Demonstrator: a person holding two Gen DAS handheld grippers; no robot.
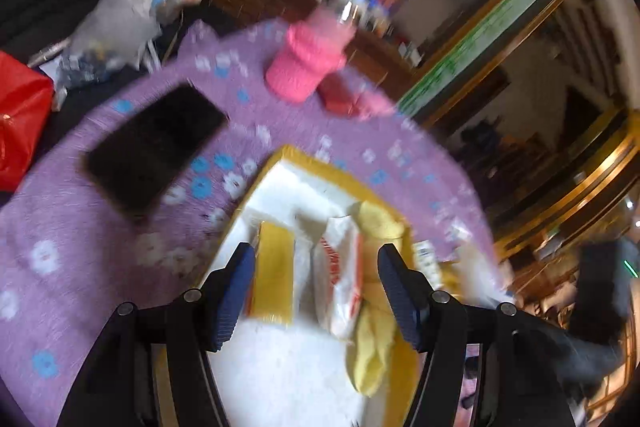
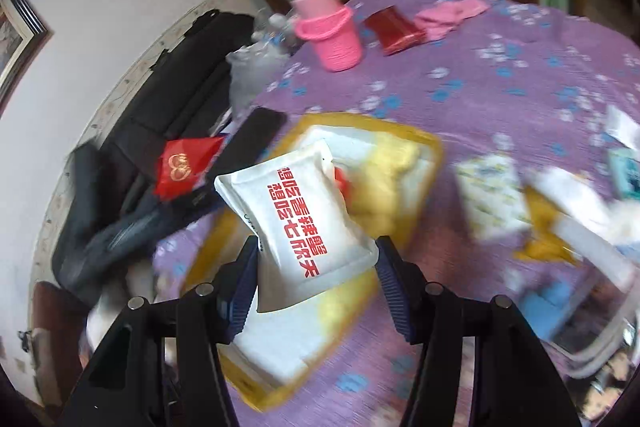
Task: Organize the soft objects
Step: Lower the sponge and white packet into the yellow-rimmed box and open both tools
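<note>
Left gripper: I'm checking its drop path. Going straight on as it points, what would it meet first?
Probably the white packet with red print lying in the yellow-rimmed tray, right between the open left gripper fingers; depth is unclear.

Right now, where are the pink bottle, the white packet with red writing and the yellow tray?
pink bottle (image 2: 338,41): right wrist view, knitted sleeve.
white packet (image 2: 304,211): right wrist view, printed face.
yellow tray (image 2: 434,141): right wrist view, far corner rim.

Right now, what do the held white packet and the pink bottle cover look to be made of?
White packet: likely soft matte plastic film or nonwoven; puffy body, flat sealed edges, printed red characters. Pink cover: knitted or crocheted yarn; ribbed stitches, looped rim.
</note>
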